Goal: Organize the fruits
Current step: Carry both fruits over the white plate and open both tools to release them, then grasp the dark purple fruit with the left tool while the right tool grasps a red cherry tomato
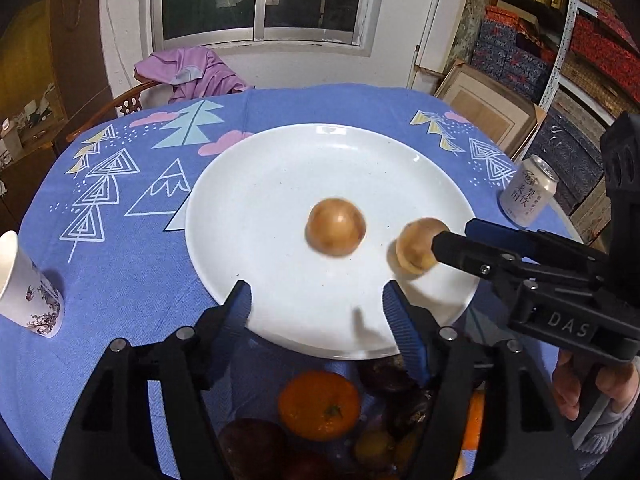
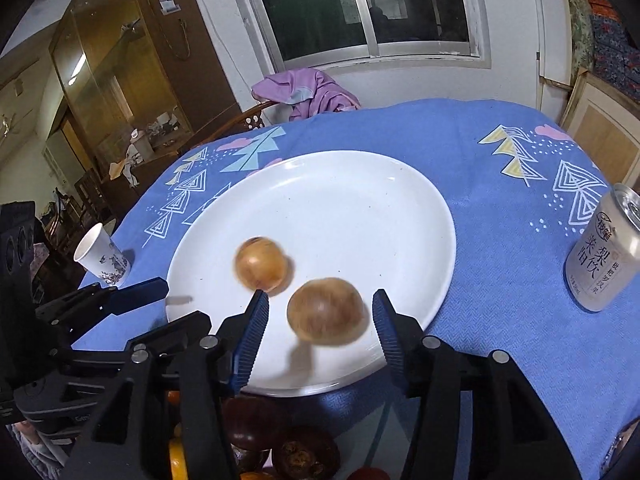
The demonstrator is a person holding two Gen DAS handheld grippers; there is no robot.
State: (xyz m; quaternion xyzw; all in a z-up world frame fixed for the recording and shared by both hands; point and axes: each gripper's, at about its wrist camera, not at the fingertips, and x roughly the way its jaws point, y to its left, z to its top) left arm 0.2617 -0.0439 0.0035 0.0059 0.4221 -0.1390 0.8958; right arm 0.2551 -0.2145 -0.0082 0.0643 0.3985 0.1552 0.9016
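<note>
Both grippers tilt steeply down over the near rim of the white plate (image 1: 248,168). The left gripper (image 1: 316,304) has its fingers apart and nothing between them. The right gripper (image 2: 320,316) stands with fingers spread beside a brown fruit (image 2: 326,312), not pressing it. A second brown fruit (image 2: 261,265) sits near the plate's middle. The plate's far half is bare. An orange (image 1: 319,405) and dark fruits (image 2: 276,440) lie at the table's near edge, a can (image 2: 604,252) toward its right edge, a cup (image 1: 24,284) toward its left.
</note>
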